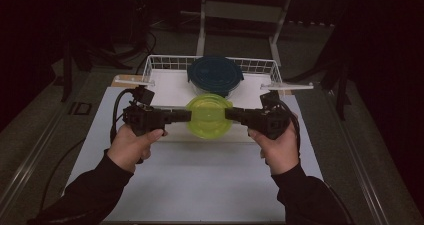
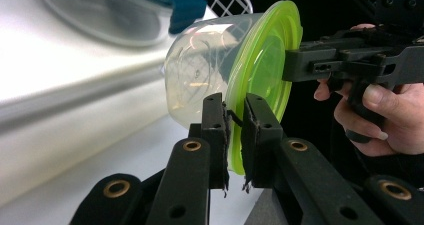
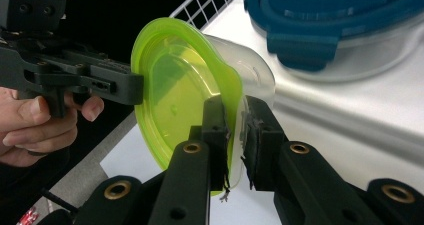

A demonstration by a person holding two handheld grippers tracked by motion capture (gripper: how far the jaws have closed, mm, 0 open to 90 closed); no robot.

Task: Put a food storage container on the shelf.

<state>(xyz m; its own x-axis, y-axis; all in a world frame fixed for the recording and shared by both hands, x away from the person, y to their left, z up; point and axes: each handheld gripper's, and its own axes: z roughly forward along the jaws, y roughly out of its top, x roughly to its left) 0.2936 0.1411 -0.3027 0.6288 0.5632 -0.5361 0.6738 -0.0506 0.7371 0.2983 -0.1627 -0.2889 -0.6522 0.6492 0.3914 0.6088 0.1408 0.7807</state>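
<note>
A: Lime-green lid [image 1: 208, 116] on a clear plastic container [image 2: 200, 75], held mid-frame in the high view, off the white tabletop [image 1: 200, 185]. Where is it gripped?

B: At the lid's rim, from both sides. Left tongs [image 1: 189, 115] are clamped on the left edge in the high view, right tongs [image 1: 227, 114] on the right edge. In the left gripper view the rim is seen pinched between the two black jaws at lower centre [image 2: 235, 130]; same thing in the right gripper view [image 3: 234, 130].

A: So both clenched, grasping the lid?

B: Yes, both are closed on the lid rim. The clear tub is seen behind the lid in both gripper views, under it as seen from above.

A: Hands?

B: Left hand [image 1: 131, 145] is seen lower left of centre, right hand [image 1: 277, 147] lower right, dark sleeves entering from the bottom edge.

A: Anything else to be logged?

B: A second clear container with a dark blue lid [image 1: 215, 74] is seen just above the green one in the high view, inside a white wire basket [image 1: 165, 62] at upper centre. Whether the two containers touch cannot be told. Dark floor is seen around the tabletop.
</note>
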